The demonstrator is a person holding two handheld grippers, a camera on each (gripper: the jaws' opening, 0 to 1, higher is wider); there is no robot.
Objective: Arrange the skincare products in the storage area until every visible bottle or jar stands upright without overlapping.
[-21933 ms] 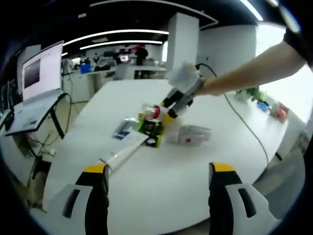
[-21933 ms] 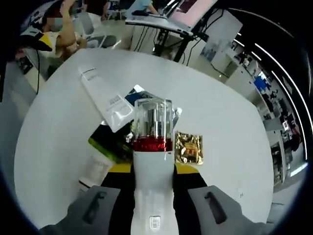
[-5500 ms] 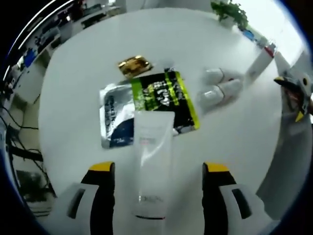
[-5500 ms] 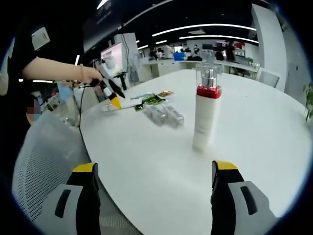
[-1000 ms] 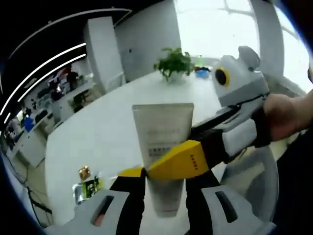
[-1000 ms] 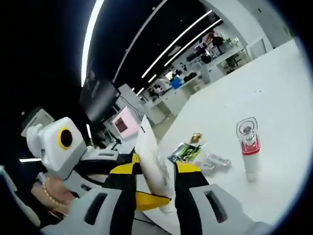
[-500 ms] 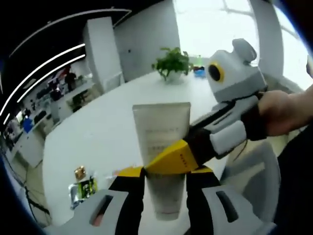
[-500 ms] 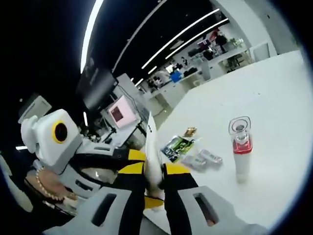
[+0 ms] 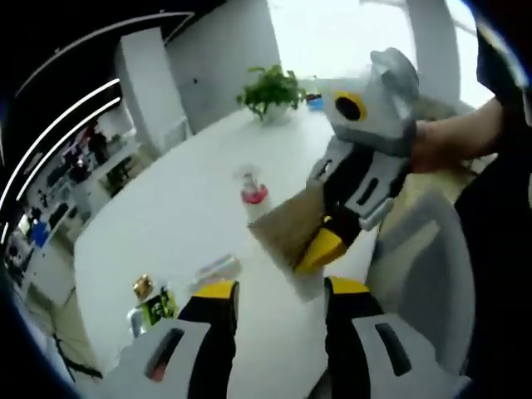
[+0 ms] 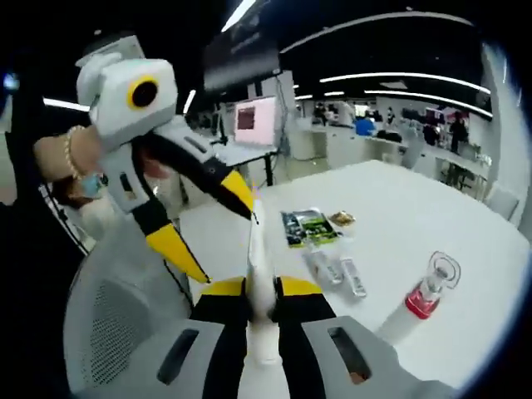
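Left gripper view: a round white table with a smooth matte top, seen from above one edge.
Left gripper: its yellow-tipped black jaws rise from 6 o'clock, standing apart with nothing between them.
Right gripper: enters from 2 o'clock, grey-white plastic body with a yellow-ringed lens, held by a hand; its jaws are clamped on a flat cream tube seen broadside, wide crimped end toward 10 o'clock.
Pump bottle: white cylinder with red collar and clear cap, upright on the table at 12 o'clock from the tube.
Sachets: a gold foil packet and a glossy green-black one lie flat at 8 o'clock, with a pale packet just beside them.
Potted plant: leafy green, at the far table edge, 12 o'clock.
Right gripper view: the right gripper pinches the tube, here edge-on, a thin white blade; the left gripper hangs open at 10 o'clock, the pump bottle stands at 4 o'clock, and a mesh chair back sits at 8 o'clock.
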